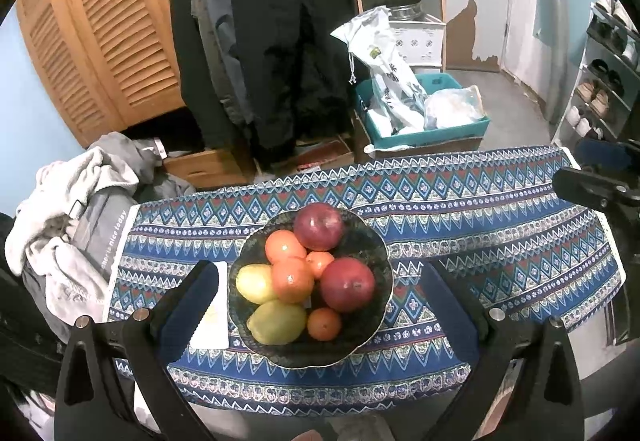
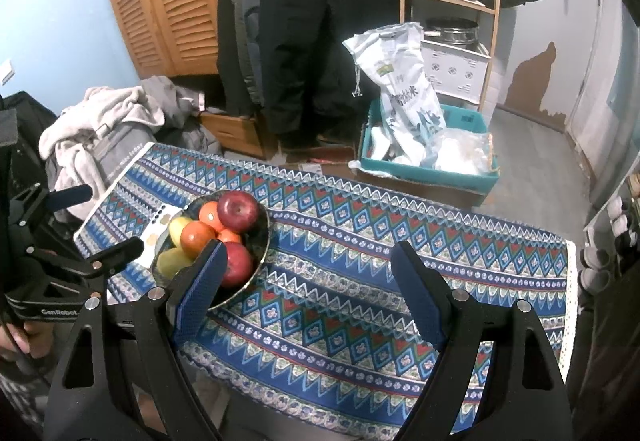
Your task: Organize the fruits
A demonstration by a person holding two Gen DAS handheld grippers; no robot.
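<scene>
We see a tabletop (image 1: 460,225) covered edge to edge by a blue patterned cloth (image 2: 360,301) with bands of diamonds and zigzags and a white trim along its right edge. Directly on the cloth sits a dark scalloped bowl (image 1: 374,305) of fruit. In the left wrist view it is near the middle; in the right wrist view it is toward nine o'clock. Just beside the bowl, at its nine o'clock in the left wrist view, lies a flat white card (image 1: 212,325), its edge touching or slipping under the rim; we cannot tell which.
</scene>
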